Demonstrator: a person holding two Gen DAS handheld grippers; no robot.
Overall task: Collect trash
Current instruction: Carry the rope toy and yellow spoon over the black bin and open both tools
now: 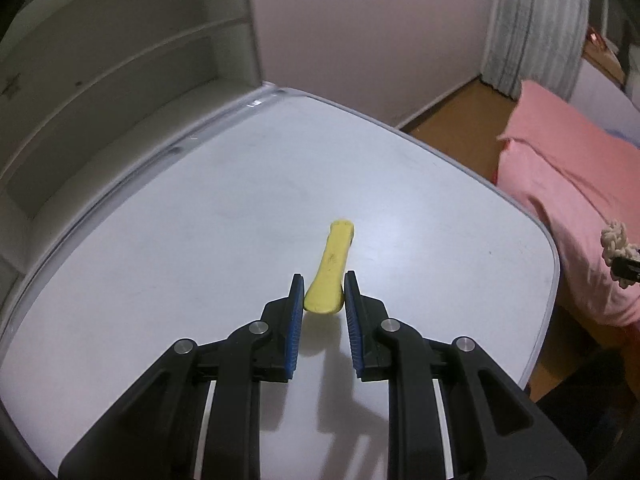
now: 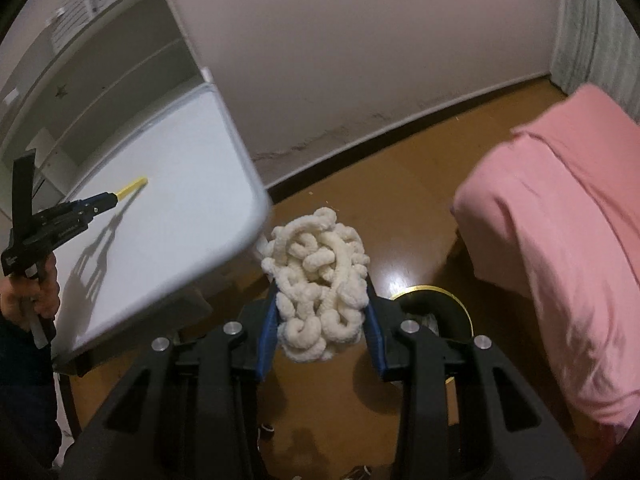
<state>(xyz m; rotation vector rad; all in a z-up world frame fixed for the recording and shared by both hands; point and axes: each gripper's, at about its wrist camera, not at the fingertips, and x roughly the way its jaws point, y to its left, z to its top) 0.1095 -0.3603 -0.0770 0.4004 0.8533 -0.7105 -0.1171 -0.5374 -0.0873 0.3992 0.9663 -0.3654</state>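
Note:
A flat yellow strip (image 1: 331, 268) sticks out over the white table (image 1: 200, 220), its near end between the blue pads of my left gripper (image 1: 323, 285), which is shut on it and holds it above the tabletop; its shadow falls below. The strip (image 2: 132, 187) and the left gripper (image 2: 114, 197) also show in the right wrist view. My right gripper (image 2: 320, 292) is shut on a cream wad of fuzzy cord (image 2: 318, 276) and holds it off the table's right edge, above the brown floor. A dark round bin with a gold rim (image 2: 436, 304) sits just beyond the right finger.
A pink-covered bed (image 2: 560, 220) stands to the right, also in the left wrist view (image 1: 572, 188). White shelves (image 1: 100, 80) back the table (image 2: 168, 216) on the left. A pale wall and grey curtain (image 1: 532, 28) lie beyond. Small scraps lie on the floor (image 2: 360, 468).

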